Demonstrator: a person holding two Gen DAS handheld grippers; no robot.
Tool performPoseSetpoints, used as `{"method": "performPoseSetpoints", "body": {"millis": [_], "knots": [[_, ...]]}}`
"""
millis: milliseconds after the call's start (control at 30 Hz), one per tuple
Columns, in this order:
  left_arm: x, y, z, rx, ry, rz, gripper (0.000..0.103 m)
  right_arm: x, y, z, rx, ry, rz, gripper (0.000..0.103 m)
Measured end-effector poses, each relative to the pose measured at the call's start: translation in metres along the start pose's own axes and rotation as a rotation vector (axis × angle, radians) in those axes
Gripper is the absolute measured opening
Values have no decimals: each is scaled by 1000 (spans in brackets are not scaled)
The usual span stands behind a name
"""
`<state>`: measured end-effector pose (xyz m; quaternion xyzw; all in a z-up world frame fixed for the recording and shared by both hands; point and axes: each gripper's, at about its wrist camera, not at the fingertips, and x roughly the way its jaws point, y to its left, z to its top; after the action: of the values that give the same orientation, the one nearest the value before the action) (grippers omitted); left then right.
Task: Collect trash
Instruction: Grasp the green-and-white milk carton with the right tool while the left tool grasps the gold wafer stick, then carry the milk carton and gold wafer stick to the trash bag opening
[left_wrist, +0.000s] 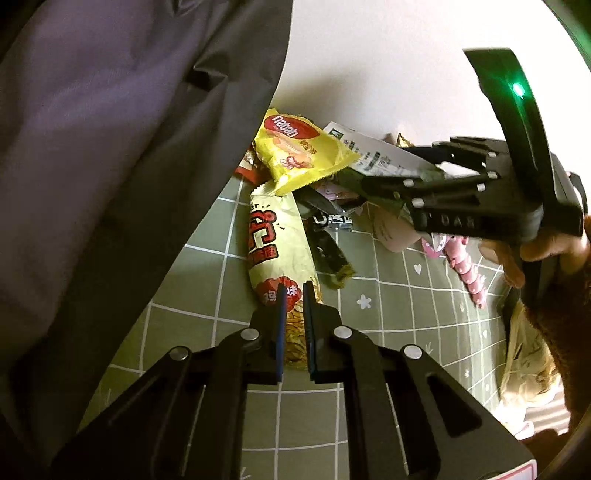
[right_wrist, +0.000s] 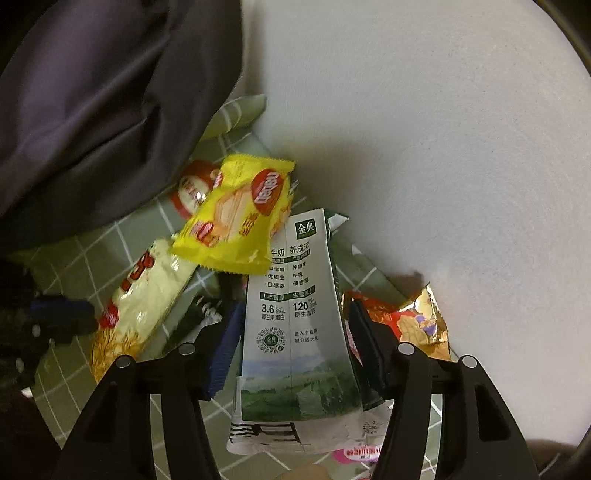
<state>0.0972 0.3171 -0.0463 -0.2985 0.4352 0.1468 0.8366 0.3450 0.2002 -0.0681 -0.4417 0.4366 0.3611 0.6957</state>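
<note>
A long cream plastic snack packet (left_wrist: 275, 254) with red lettering is lying flat on the green checked cloth (left_wrist: 399, 314), its long axis running away from the left wrist camera toward a yellow wafer wrapper (left_wrist: 299, 151) that overlaps its far end. Its near end is being pinched by the left gripper (left_wrist: 294, 295), whose blue-padded jaws are nearly closed on the thin film.

A flattened white-and-green milk carton (right_wrist: 295, 314) is lying lengthwise between the wide-open jaws of the right gripper (right_wrist: 291, 328), its top pointing away toward the white wall (right_wrist: 443, 147); no pad is seen pressing on it. A gold foil wrapper (right_wrist: 417, 317) is lying just beside it.

The right gripper is being held steeply downward by a hand (left_wrist: 517, 258). A dark grey fabric (left_wrist: 110, 147) is hanging at the left.
</note>
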Motion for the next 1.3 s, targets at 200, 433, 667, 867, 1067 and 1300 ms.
{"method": "performPoseSetpoints", "body": {"millis": [200,433,667,867,1067,1300], "knots": [[-1,-1,5,-36,-26,-27,31,-26,-15,-17,89,-67,1,48],[11,2,12,-70,-12,11,34,-83,-39,-56,253,-209,-34,48],[25,-14,11,-57,40,81,22,-122,-42,-110,411,-306,-85,48],[-4,-58,11,68,-29,-12,19,-147,-41,-159,550,-358,-122,48],[-24,-111,15,207,-77,-115,19,-169,-42,-202,632,-365,-210,48],[-18,-178,24,363,-65,-246,19,-198,-52,-245,746,-366,-328,48]]}}
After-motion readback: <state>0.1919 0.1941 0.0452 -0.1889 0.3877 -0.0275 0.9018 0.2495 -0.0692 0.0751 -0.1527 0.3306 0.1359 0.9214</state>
